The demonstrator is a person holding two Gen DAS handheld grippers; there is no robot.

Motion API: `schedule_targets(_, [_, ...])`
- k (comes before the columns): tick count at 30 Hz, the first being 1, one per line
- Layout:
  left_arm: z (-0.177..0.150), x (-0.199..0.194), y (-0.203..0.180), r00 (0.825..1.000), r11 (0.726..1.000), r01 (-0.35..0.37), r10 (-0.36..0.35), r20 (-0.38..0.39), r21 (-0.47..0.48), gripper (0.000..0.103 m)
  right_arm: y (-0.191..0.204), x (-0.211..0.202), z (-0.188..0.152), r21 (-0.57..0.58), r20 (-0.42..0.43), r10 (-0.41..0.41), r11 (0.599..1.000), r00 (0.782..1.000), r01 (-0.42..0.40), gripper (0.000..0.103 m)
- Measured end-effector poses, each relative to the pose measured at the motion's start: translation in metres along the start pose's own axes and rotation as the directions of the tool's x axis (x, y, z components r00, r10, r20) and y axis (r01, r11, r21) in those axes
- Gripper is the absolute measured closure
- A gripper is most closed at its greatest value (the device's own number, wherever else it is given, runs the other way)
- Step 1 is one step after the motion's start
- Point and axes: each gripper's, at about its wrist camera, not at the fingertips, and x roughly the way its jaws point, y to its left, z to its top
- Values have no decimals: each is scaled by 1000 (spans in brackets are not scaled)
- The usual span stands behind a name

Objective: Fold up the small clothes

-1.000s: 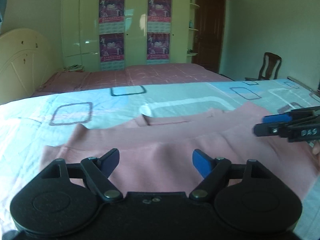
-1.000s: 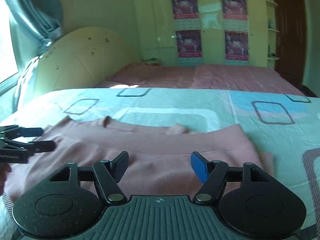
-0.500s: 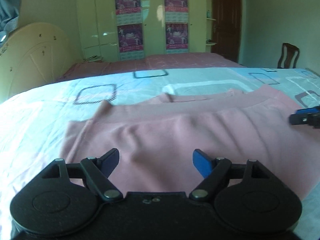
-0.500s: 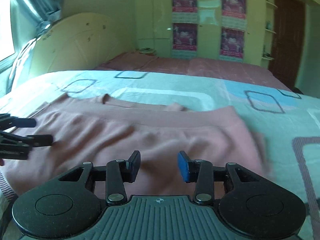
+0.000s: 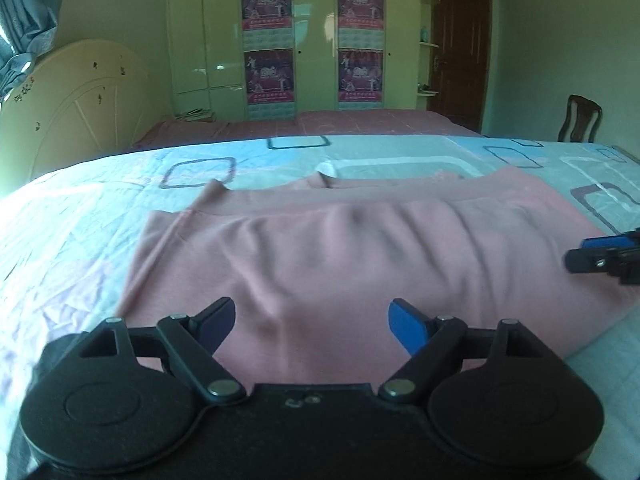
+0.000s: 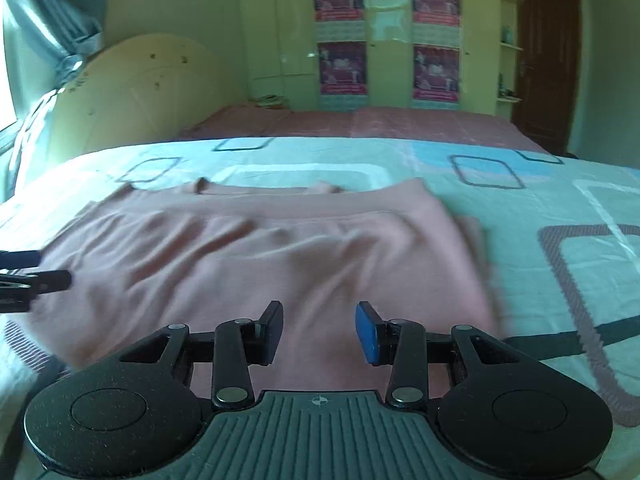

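Left tongs [image 5: 310,318]: wide apart, gripping nothing, low over the near part of the pink garment [image 5: 360,248]. One finger is black, the other has a blue pad.

Right tongs [image 6: 319,330]: part-way apart, narrower gap than the left pair, nothing between the pads. They sit over the garment's near edge, with pink cloth visible through the gap.

Cross-views: from the left wrist, the right tongs poke in at 3 o'clock, tips over the garment's right edge. From the right wrist, the left tongs [image 6: 40,276] enter at 9 o'clock, tips over the garment's left edge. Cannot tell if either pair touches the cloth.

The garment lies flat on the bed [image 6: 540,208], folded over, with an upper layer ending short of a band of lower layer at 12 o'clock. The neckline shows beyond that band. There are light wrinkles across the middle, and the right-wrist view is motion-blurred along the garment's right edge.

The bed has a pale blue-green cover with rounded-square outlines. Beyond it at 12 o'clock is a maroon sheet [image 5: 320,124], then a wardrobe [image 5: 312,36] carrying four posters. A cream headboard [image 5: 76,104] is at 10 o'clock. A dark wooden door [image 5: 460,52] is at 1 o'clock, and a chair [image 5: 580,120] at 2 o'clock.
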Motion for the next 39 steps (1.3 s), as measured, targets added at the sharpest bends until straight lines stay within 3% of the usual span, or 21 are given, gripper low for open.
schedule_targets(3, [-10, 1, -28, 999, 999, 24, -23, -28, 37, 23, 40, 12, -10, -58, -37, 62, 996, 997, -64, 63])
schedule_targets(5, [-17, 3, -36, 998, 998, 21, -18, -56, 58, 29, 55, 19, -18, -91, -72, 72, 993, 995, -78, 63])
schedule_targets(7, [-24, 3, -31, 998, 998, 13, -9, -63, 66, 26, 58, 22, -24, -121, -90, 59, 990, 994, -70, 63])
schedule_targets(9, [-27, -2, -17, 998, 999, -13, 16, -62, 40, 20, 46, 18, -27, -109, -87, 46, 993, 995, -55, 63])
schedule_targets(12, [-34, -10, 20, 994, 996, -90, 90, -68, -5, 17, 4, 5, -30, -70, -76, -67, 996, 995, 62, 63])
schedule_targets(17, [-44, -26, 69, 986, 985, -154, 148, -83, -74, 15, -71, -26, -46, 31, -106, -216, 975, 971, 220, 63])
schedule_targets(22, [-44, -31, 73, 979, 978, -187, 178, -101, -88, 18, -77, -39, -55, 6, -101, -221, 975, 970, 222, 63])
schedule_targets(25, [-41, -33, 65, 977, 979, -196, 191, -93, -49, 22, -68, -50, -48, 20, -27, -213, 977, 977, 214, 63])
schedule_targets(28, [-45, -28, 68, 978, 980, -187, 179, -111, -65, 19, -72, -31, -51, 20, -126, -221, 974, 967, 225, 63])
schedule_targets(33, [-45, -24, 69, 977, 980, -186, 178, -114, -68, 17, -73, -42, -48, 32, -64, -219, 975, 974, 221, 63])
schedule_targets(36, [-46, -24, 70, 977, 979, -190, 181, -112, -77, 16, -81, -32, -53, 48, -119, -212, 975, 970, 219, 63])
schedule_targets(39, [-45, -24, 71, 975, 977, -196, 185, -120, -88, 13, -78, -36, -48, 47, -102, -220, 973, 970, 226, 63])
